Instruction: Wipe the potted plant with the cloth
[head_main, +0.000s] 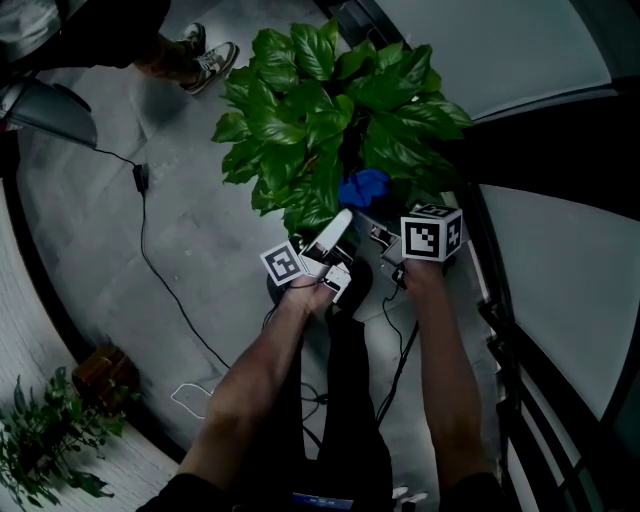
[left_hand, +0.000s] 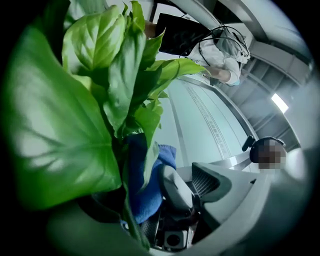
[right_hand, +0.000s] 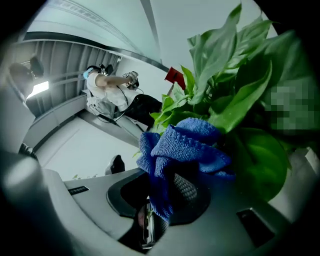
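Head view looks steeply down on the bushy, broad-leaved green potted plant (head_main: 330, 110), which stands on the grey floor (head_main: 190, 220) just beyond both grippers, with its foliage spreading left, right and towards the person. Its leaves fan out from the middle, so the near ones run lengthways towards the grippers with their tips pointing back at the person. Nearest the camera in the left gripper view, a broad glossy green leaf (left_hand: 55, 130) hangs across the left-hand jaw. The left gripper (left_hand: 152, 192) has its jaws wide apart and grips nothing, though a thin leaf runs down through the gap. Just to its right, the right gripper (right_hand: 155, 195) is clamped on the crumpled blue terry cloth (right_hand: 187, 142), pinching a lower fold so that the bunched top sticks out past the jaw tips towards the plant. The cloth sits at the near edge of the foliage, touching or nearly touching the leaves on its far and right sides. The right gripper is therefore the closer one for wiping. A stroke would probably go best along a leaf's length, from stem to tip, with the open left gripper free to support it from below.
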